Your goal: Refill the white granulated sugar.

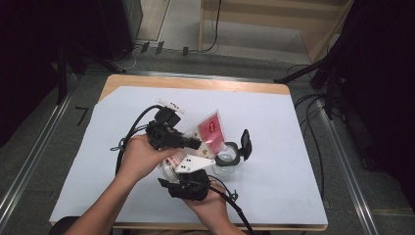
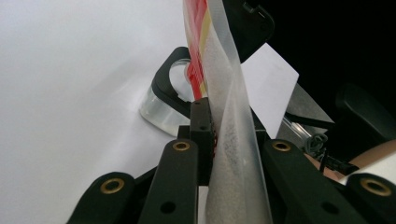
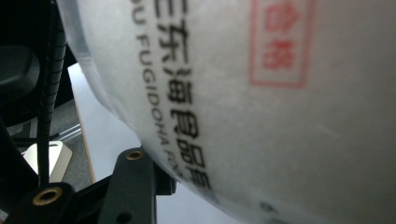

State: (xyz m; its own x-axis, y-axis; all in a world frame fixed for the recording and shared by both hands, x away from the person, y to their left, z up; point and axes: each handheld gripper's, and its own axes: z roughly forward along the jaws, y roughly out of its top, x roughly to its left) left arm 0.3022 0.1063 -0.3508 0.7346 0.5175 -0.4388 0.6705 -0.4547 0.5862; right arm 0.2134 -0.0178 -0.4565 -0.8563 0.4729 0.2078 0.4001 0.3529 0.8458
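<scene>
Both tongs hold a frosted plastic bag with a red label up off the counter, tilted over a clear jar whose black hinged lid stands open. The step in hand looks like getting the bag's contents, or the bag itself, to the jar's mouth. The left tongs are clamped on the bag's thin edge, which runs upright between the jaws in the left gripper view. The right tongs sit lower, under the bag's fuller end; printed plastic bulges close to the right gripper view, and I cannot tell whether those jaws press it or merely cradle it. The next move probably calls for lining the bag's low corner up with the jar's mouth while both hands stay steady. The jar stands just beside the hands, so a nudge could tip it. The counter is bare to the right and toward the far edge, leaving room there.
</scene>
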